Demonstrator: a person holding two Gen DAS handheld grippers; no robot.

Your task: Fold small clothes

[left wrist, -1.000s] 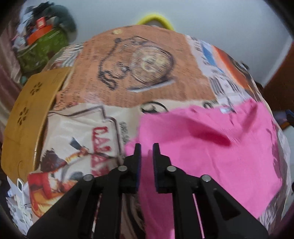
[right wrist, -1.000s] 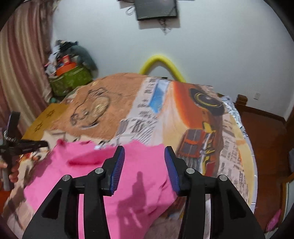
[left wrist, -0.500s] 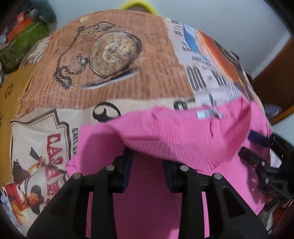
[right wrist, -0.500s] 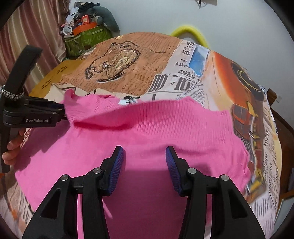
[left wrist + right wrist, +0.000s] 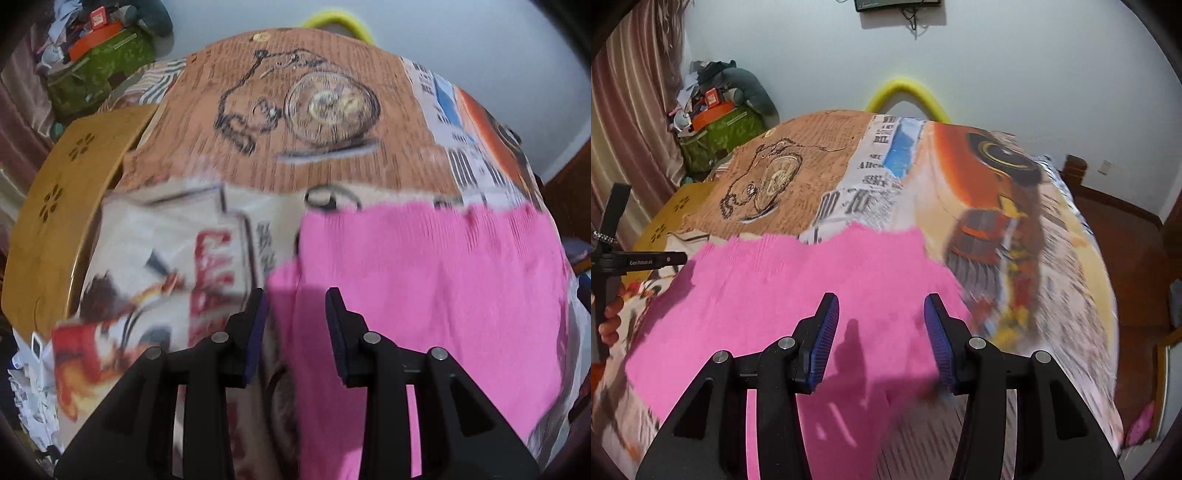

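Observation:
A pink knit garment (image 5: 424, 280) lies flat on the printed bedspread (image 5: 295, 110); it also shows in the right wrist view (image 5: 798, 288). My left gripper (image 5: 295, 295) is open and empty above the garment's left edge. My right gripper (image 5: 879, 302) is open and empty above the garment's right part. The left gripper's body (image 5: 639, 260) shows at the left edge of the right wrist view, held by a hand.
A yellow wooden board (image 5: 48, 206) lies along the bed's left side. A green bag with clutter (image 5: 716, 133) stands by the curtain at the far left. A yellow arch (image 5: 905, 92) rises behind the bed. Wooden floor (image 5: 1126, 240) lies to the right.
The left gripper let go of the pink fold, opened and drew back. The garment now lies flat in a shorter shape. The right gripper stayed open and pulled back and up.

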